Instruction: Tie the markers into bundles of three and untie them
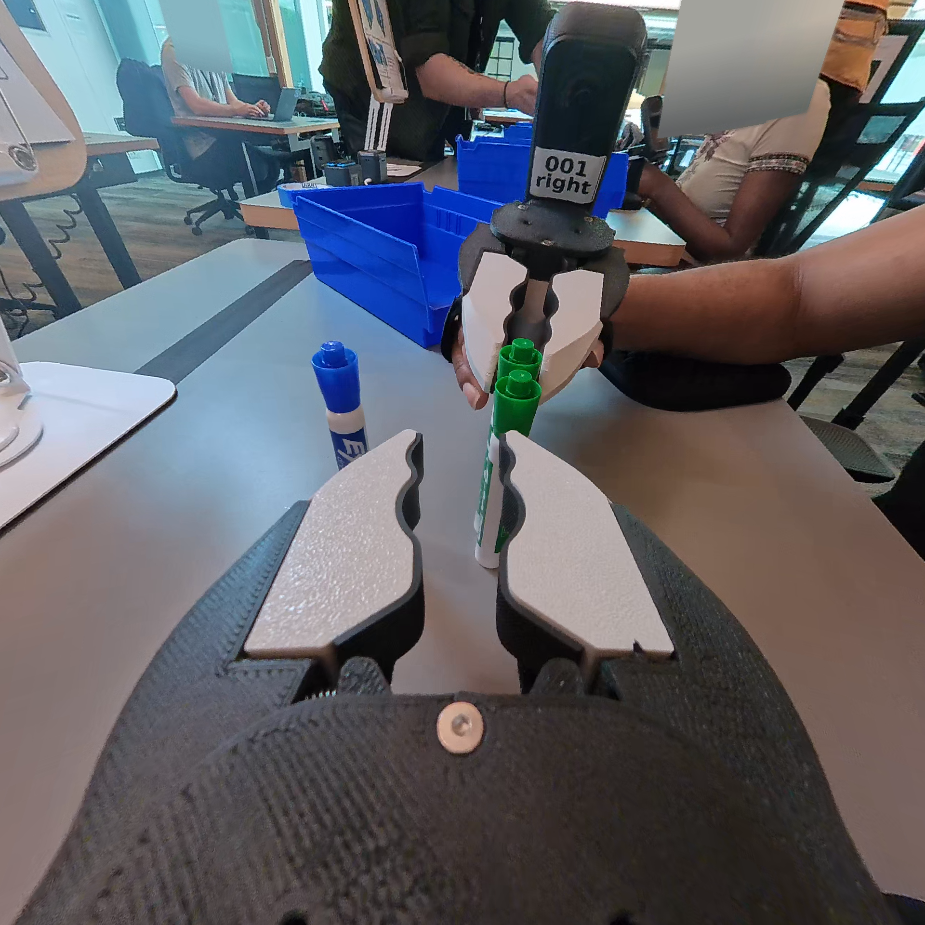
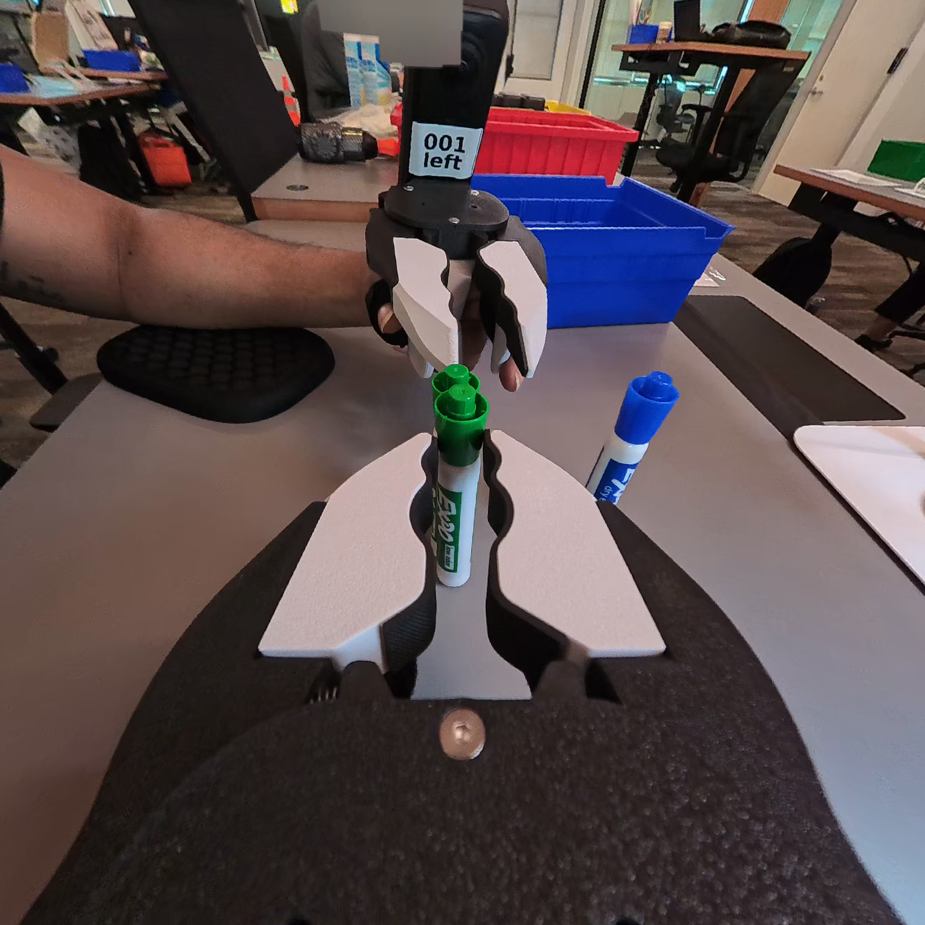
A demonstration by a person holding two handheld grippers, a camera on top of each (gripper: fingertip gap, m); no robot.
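Two green markers [image 2: 458, 505] stand upright and touching on the grey table [image 2: 200, 500], one behind the other. My right gripper [image 2: 460, 438] is shut on the nearer one, just below its cap. In the left wrist view the green markers [image 1: 513, 415] stand between both grippers, and the right gripper [image 1: 518, 390] closes around their caps. My left gripper [image 1: 463, 443] is open, its right finger beside the near green marker; it shows open opposite in the right wrist view [image 2: 478, 365]. A blue marker [image 1: 343, 405] stands upright alone beside them and also shows in the right wrist view [image 2: 633, 440].
A blue bin [image 1: 380, 250] stands on the table behind the markers, also in the right wrist view [image 2: 625, 260]. A white flat base [image 1: 75, 415] lies at the table's side. A black mesh chair seat [image 2: 215, 370] sits past the table edge. People sit at desks beyond. My right fingertips sit around 5 cm from my left ones.
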